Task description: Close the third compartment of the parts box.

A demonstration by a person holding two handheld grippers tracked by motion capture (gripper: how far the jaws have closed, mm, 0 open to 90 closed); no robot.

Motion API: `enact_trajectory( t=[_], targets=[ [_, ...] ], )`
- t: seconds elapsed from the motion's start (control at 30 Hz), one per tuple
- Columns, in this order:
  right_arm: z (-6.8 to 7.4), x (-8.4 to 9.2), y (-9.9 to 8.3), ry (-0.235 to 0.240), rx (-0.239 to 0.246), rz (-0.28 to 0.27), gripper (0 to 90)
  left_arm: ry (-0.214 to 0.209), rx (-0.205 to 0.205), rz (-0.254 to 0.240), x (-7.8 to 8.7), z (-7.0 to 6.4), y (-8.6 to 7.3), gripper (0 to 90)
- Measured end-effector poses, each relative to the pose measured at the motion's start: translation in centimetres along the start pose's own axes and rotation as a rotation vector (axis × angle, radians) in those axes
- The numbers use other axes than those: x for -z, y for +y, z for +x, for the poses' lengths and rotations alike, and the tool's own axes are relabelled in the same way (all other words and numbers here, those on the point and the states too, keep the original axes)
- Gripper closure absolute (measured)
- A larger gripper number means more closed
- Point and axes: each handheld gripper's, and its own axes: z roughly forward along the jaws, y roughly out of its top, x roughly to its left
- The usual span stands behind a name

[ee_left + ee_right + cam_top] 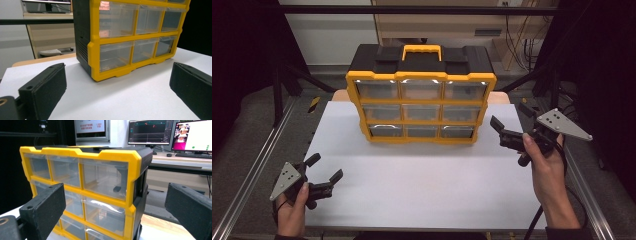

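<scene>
A yellow-and-black organiser box point(421, 102) with a carry handle point(422, 50) stands upright at the back middle of the white table point(422, 185). Its nine clear drawers all look pushed in. My left gripper point(324, 166) is open near the front left of the table, well short of the box point(130, 42), with nothing between its jaws. My right gripper point(510, 116) is open too, held just off the box's right front corner point(130, 185) and touching nothing. A small dark piece point(116, 188) lies inside the upper right drawer.
Aluminium rails point(257, 165) run along both sides of the table. Black frame struts point(287, 75) stand behind it. A wooden desk with monitors point(150, 132) lies beyond the box. White tabletop stretches between the box and the front edge.
</scene>
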Motion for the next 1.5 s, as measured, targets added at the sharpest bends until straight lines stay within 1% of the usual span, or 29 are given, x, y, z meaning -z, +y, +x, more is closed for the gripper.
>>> enact_trajectory(
  t=[0.3, 0.6, 0.8, 1.03, 1.17, 1.37, 1.5],
  targets=[
    [-0.4, 0.9, -1.3, -0.012, 0.02, 0.018, 2.7, -0.007, -0.009, 0.002, -0.2, -0.1, 0.0, 0.6],
    [-1.7, 2.2, -2.3, -0.038, 0.011, 0.016, 2.8, -0.006, -0.008, 0.005, -0.3, 0.0, -0.1, 0.6],
    [-2.0, 2.9, -3.0, -0.04, 0.008, 0.009, 3.3, -0.016, -0.019, 0.011, -0.6, -0.1, -0.1, 0.6],
    [-1.9, 3.4, -4.1, -0.04, 0.011, 0.025, 3.3, -0.016, -0.014, 0.009, -0.5, -0.1, -0.2, 0.6],
    [-1.8, 3.5, -4.7, -0.041, 0.012, 0.039, 3.6, -0.018, -0.017, 0.009, -0.5, -0.1, -0.1, 0.6],
    [-1.9, 4.0, -5.1, -0.042, 0.004, 0.034, 3.6, -0.011, -0.014, 0.012, -0.6, 0.1, -0.2, 0.6],
    [-1.8, 4.1, -5.3, -0.04, 0.009, 0.037, 3.6, -0.011, -0.012, 0.011, -0.5, 0.1, -0.2, 0.6]
  ],
)
